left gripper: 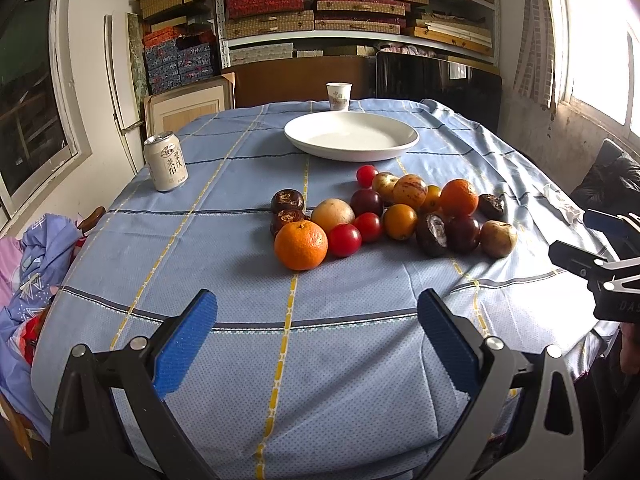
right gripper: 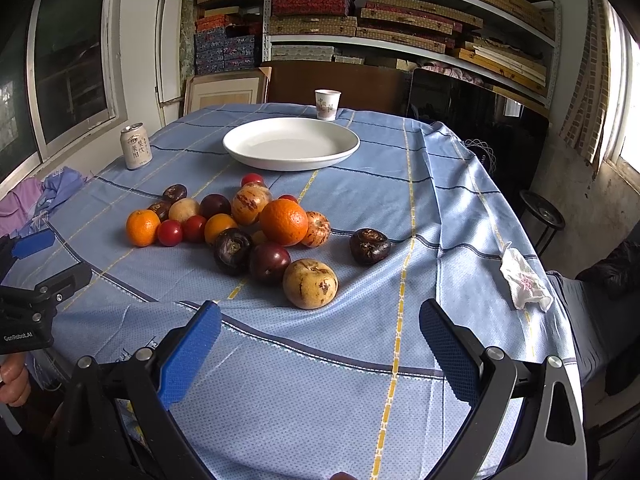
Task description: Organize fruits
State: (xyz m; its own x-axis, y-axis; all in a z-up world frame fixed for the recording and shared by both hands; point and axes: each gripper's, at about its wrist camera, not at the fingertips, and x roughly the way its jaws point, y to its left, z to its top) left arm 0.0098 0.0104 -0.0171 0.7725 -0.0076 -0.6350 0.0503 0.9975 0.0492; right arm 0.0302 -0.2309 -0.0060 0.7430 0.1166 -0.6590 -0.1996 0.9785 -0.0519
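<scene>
Several fruits lie in a pile on the blue tablecloth: an orange (left gripper: 301,245) nearest the left gripper, red tomatoes (left gripper: 345,240), dark plums (left gripper: 463,233), a second orange (right gripper: 284,222) and a yellow pear (right gripper: 310,284) nearest the right gripper. An empty white plate (left gripper: 351,135) (right gripper: 291,143) sits behind the pile. My left gripper (left gripper: 316,324) is open and empty over the cloth, short of the fruit. My right gripper (right gripper: 320,332) is open and empty, just short of the pear.
A drink can (left gripper: 165,162) stands at the left of the table. A paper cup (left gripper: 338,96) stands behind the plate. A crumpled tissue (right gripper: 525,278) lies near the right table edge. Shelves of boxes line the back wall. Bedding (left gripper: 36,256) lies left of the table.
</scene>
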